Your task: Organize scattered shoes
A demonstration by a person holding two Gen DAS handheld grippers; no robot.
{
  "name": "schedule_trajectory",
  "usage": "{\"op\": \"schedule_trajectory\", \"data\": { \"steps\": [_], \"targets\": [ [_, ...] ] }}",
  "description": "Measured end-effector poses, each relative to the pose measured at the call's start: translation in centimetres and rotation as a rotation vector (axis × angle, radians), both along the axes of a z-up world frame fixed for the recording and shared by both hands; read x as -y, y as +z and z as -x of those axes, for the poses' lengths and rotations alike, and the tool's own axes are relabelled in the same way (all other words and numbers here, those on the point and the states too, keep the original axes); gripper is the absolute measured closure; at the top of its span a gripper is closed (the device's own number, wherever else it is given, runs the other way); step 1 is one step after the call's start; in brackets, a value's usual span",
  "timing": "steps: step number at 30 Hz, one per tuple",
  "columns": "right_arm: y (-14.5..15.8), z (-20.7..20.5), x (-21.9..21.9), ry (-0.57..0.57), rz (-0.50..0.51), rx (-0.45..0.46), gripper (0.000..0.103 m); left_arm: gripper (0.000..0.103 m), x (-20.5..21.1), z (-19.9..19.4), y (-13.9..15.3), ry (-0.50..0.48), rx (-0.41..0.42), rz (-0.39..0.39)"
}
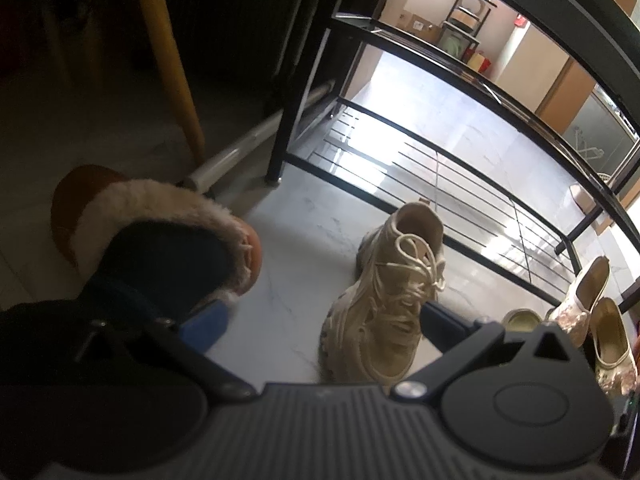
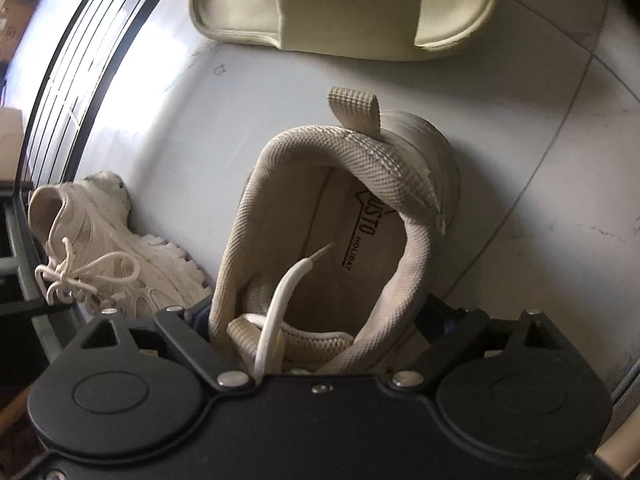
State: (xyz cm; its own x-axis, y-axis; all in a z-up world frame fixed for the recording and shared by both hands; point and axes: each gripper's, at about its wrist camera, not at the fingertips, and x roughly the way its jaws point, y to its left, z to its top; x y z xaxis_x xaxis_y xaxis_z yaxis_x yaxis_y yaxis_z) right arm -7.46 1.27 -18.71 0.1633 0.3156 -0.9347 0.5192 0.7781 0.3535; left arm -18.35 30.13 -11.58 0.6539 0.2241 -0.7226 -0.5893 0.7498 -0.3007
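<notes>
In the right wrist view my right gripper (image 2: 320,316) is shut on a beige mesh sneaker (image 2: 332,232), its fingers pressing both sides near the tongue, heel pointing away. The matching chunky beige sneaker (image 2: 112,252) lies to the left by the rack; it also shows in the left wrist view as the laced sneaker (image 1: 384,300), its toe between the wide-apart blue fingers of my open left gripper (image 1: 320,324). A brown fur-trimmed boot (image 1: 160,220) sits over the left finger (image 1: 204,324); whether they touch is unclear.
A black metal shoe rack (image 1: 440,184) with barred shelves stands just beyond, its edge (image 2: 80,60) at left. A cream slide sandal (image 2: 344,8) lies ahead. Pale flats (image 1: 612,344) rest at right. A yellow wooden leg (image 1: 168,60) and a metal tube (image 1: 248,140) stand at left.
</notes>
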Motion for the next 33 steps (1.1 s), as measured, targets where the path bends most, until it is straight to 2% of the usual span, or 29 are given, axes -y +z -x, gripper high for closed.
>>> {"op": "schedule_trajectory", "data": {
  "steps": [6, 11, 14, 17, 19, 25, 27, 30, 33],
  "targets": [
    [1.7, -1.8, -0.8, 0.268, 0.098, 0.071, 0.01, 0.001, -0.2, 0.0, 0.0, 0.005, -0.002, 0.013],
    [4.1, -4.0, -2.0, 0.54, 0.186, 0.203, 0.011, 0.001, 0.0, 0.0, 0.0, -0.001, 0.0, 0.019],
    [5.5, -5.2, -3.7, 0.704, 0.247, 0.334, 0.011, 0.001, 0.5, -0.1, -0.1, -0.016, -0.005, 0.019],
    [5.5, -7.0, -5.9, 0.826, 0.281, 0.409, 0.012, 0.001, 1.0, -0.2, -0.3, -0.035, -0.015, 0.005],
    [4.4, -8.5, -8.1, 0.881, 0.297, 0.419, 0.013, 0.001, 1.2, -0.2, -0.3, -0.043, -0.019, 0.0],
    [1.8, -10.6, -11.5, 0.919, 0.349, 0.462, 0.013, 0.001, 1.1, -0.4, -0.4, -0.042, -0.025, 0.004],
    [1.7, -10.7, -11.3, 0.884, 0.371, 0.451, 0.014, 0.001, 0.8, -0.3, -0.5, -0.032, -0.027, 0.018],
    [2.2, -10.8, -9.7, 0.796, 0.294, 0.457, 0.011, 0.001, 0.5, -0.3, -0.7, -0.021, -0.03, 0.033],
    [3.9, -10.2, -6.9, 0.677, 0.165, 0.503, 0.004, 0.001, 0.5, -0.3, -0.8, -0.02, -0.032, 0.036]
  ]
}}
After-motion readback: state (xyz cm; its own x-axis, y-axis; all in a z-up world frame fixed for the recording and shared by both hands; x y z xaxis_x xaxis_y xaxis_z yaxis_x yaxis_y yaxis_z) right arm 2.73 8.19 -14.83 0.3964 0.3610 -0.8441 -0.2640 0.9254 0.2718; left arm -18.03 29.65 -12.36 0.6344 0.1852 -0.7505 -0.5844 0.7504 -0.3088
